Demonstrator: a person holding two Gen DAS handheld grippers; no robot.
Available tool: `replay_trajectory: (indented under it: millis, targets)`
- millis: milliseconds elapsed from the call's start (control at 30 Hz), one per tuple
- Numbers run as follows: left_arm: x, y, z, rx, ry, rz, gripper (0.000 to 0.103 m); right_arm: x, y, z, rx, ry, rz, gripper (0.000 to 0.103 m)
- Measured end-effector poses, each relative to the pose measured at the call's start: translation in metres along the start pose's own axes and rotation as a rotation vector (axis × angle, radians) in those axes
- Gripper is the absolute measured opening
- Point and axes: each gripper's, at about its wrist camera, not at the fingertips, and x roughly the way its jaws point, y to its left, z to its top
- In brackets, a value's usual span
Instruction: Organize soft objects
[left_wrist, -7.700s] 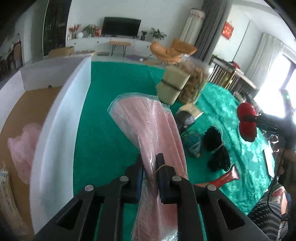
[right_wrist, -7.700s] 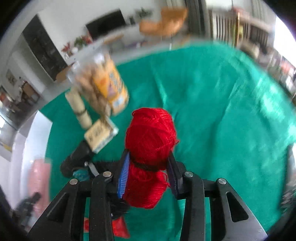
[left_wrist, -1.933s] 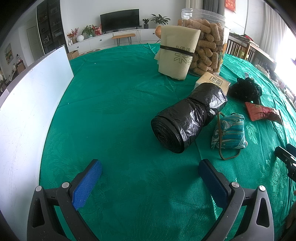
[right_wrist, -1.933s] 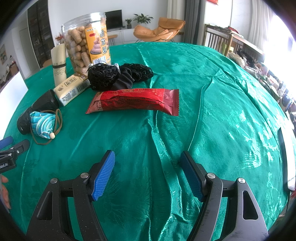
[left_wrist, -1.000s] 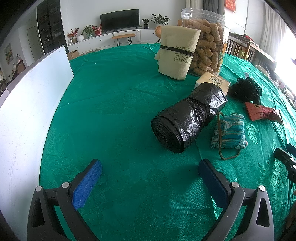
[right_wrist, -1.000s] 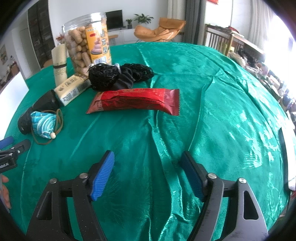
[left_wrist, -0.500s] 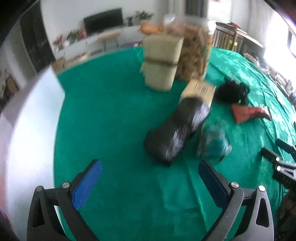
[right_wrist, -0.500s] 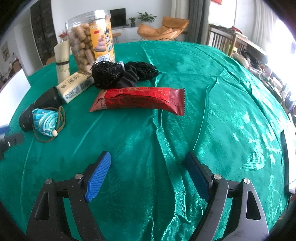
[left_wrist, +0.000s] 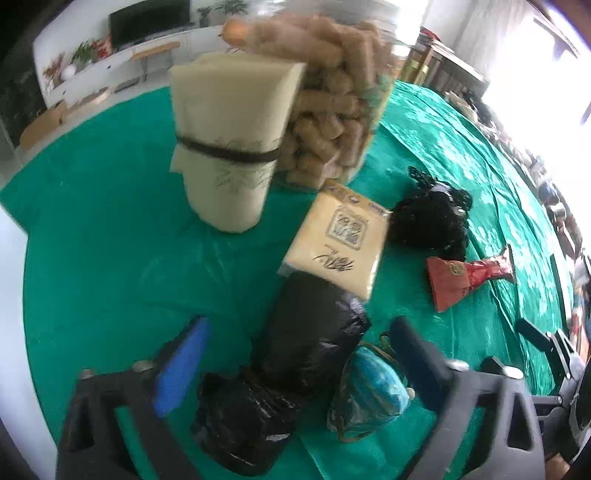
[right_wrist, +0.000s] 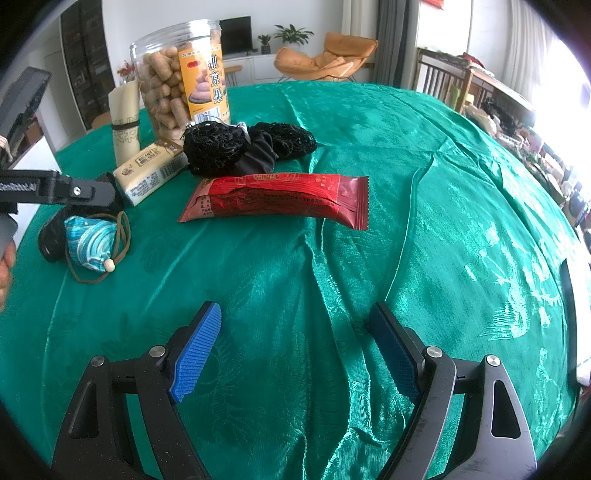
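Observation:
My left gripper (left_wrist: 299, 358) is open, its fingers on either side of a black plastic bag roll (left_wrist: 291, 373) lying on the green tablecloth; it also shows in the right wrist view (right_wrist: 51, 236). A teal fabric pouch (left_wrist: 365, 395) with a brown cord lies beside the roll, inside the right finger (left_wrist: 417, 354); it also shows in the right wrist view (right_wrist: 90, 242). A black mesh bundle (left_wrist: 430, 218) lies further right. My right gripper (right_wrist: 295, 350) is open and empty over bare cloth, short of a red snack packet (right_wrist: 277, 199) and the black mesh bundle (right_wrist: 243, 147).
A clear jar of snacks (left_wrist: 340, 92), a beige paper roll with a black band (left_wrist: 229, 147) and a yellow tissue pack (left_wrist: 340, 243) stand or lie behind the black roll. The red packet (left_wrist: 465, 280) lies to the right. The left gripper's body (right_wrist: 55, 192) reaches in at the right wrist view's left edge.
My left gripper has moved forward and down over the black bag roll, which now sits between its open fingers. My right gripper has barely moved.

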Motion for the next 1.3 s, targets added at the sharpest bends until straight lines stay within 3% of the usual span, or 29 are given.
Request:
replay_trajectory:
  millis: [33, 67, 133, 200, 333, 400, 467, 500, 567, 733, 900, 1300]
  targets:
    - [0.0, 0.006, 0.0, -0.038, -0.007, -0.008, 0.049, 0.0, 0.0, 0.0, 0.0, 0.0, 0.001, 0.085]
    - [-0.004, 0.014, -0.004, -0.097, -0.032, 0.007, 0.04, 0.0, 0.0, 0.0, 0.0, 0.0, 0.001, 0.085]
    - [-0.018, 0.037, -0.011, -0.227, -0.098, 0.032, 0.039, 0.0, 0.0, 0.0, 0.0, 0.0, 0.001, 0.085]
    - [-0.029, 0.051, -0.02, -0.296, -0.133, 0.075, 0.039, 0.0, 0.001, 0.0, 0.0, 0.0, 0.002, 0.085]
    - [-0.04, 0.064, -0.041, -0.333, -0.129, 0.151, 0.04, 0.0, 0.0, 0.0, 0.0, 0.0, 0.002, 0.086]
    - [-0.041, 0.063, -0.048, -0.316, -0.129, 0.134, 0.05, 0.0, 0.001, 0.0, -0.001, 0.001, 0.001, 0.086]
    - [-0.04, 0.061, -0.055, -0.307, -0.132, 0.139, 0.081, 0.0, 0.001, -0.001, 0.0, 0.0, 0.002, 0.086]
    - [-0.04, 0.061, -0.06, -0.309, -0.137, 0.158, 0.085, 0.0, 0.001, 0.0, 0.0, 0.0, 0.002, 0.086]
    - [-0.037, 0.059, -0.071, -0.3, -0.149, 0.194, 0.087, 0.0, 0.001, 0.0, 0.0, 0.0, 0.002, 0.086]
    - [-0.031, 0.04, -0.087, -0.145, -0.185, 0.327, 0.094, 0.0, 0.001, 0.0, -0.001, 0.0, 0.003, 0.086]
    - [-0.031, 0.05, -0.088, -0.186, -0.177, 0.308, 0.103, 0.0, 0.001, 0.0, -0.001, 0.0, 0.003, 0.086]
    - [-0.028, 0.049, -0.088, -0.189, -0.183, 0.315, 0.103, 0.0, 0.001, -0.001, -0.001, 0.001, 0.003, 0.086]
